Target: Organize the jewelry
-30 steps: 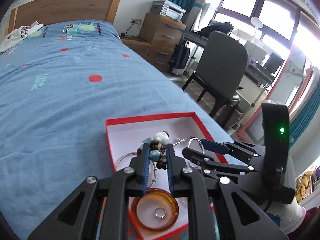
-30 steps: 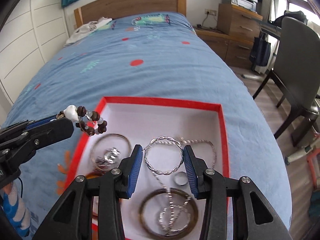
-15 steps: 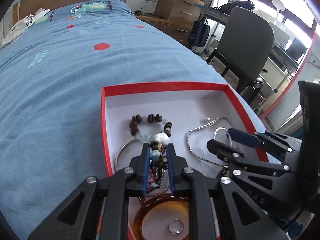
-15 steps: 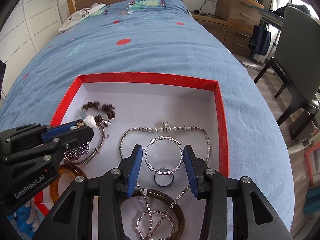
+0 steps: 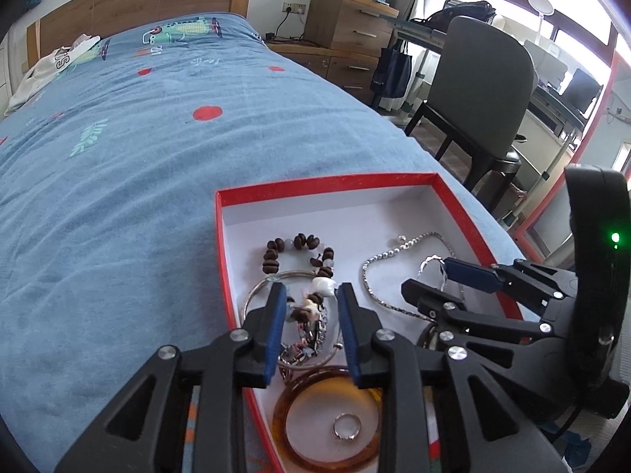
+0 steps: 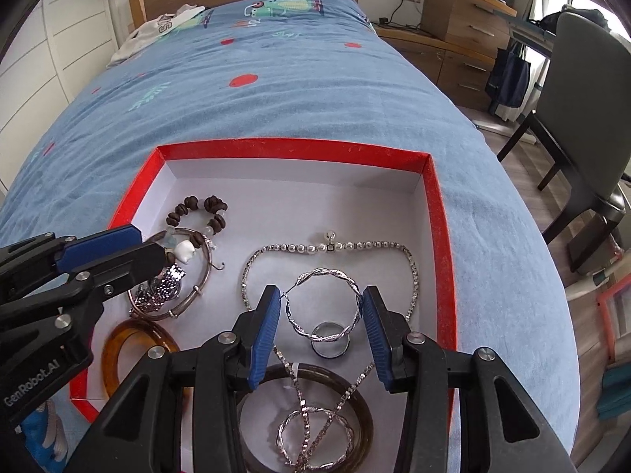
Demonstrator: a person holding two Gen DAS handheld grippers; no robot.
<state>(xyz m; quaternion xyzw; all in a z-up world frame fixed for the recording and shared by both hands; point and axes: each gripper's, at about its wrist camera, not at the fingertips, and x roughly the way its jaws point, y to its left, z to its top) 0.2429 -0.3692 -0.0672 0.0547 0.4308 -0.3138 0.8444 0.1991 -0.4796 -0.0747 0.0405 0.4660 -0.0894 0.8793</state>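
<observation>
both wrist views close above one shared red box (image 5: 327, 187) (image 6: 292, 145)

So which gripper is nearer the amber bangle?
Left. The left gripper hangs open just above the amber bangle; the right gripper straddles the twisted hoop, farther right.

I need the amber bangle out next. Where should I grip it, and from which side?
Grip the amber bangle across its far rim from above, one finger inside the hoop and one outside. It lies flat in the red box, a small ring inside it, so avoid pinching that too.
</observation>
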